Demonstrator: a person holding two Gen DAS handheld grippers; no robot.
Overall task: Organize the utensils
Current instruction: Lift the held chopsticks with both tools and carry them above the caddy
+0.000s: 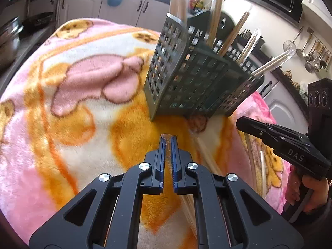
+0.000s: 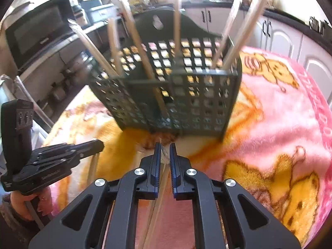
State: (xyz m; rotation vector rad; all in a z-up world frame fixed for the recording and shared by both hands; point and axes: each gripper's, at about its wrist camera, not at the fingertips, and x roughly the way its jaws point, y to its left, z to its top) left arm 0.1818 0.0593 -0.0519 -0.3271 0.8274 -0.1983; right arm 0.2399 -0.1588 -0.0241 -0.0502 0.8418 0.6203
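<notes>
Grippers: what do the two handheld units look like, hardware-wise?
Both are matte black. The left gripper and right gripper each have two flat fingers with blue ribbed pads, on angular cut-out linkages with silver pivot bolts. Seen side-on, the right gripper has white "DAS" lettering, a pistol-style handle and a boxy black module on top.

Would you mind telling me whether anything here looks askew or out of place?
The dark slotted utensil basket looks tilted on the soft pink blanket in both views, though the fisheye may exaggerate it. The wrapped chopsticks in it splay at different angles. A few more wrapped chopsticks lie loose on the blanket.
</notes>
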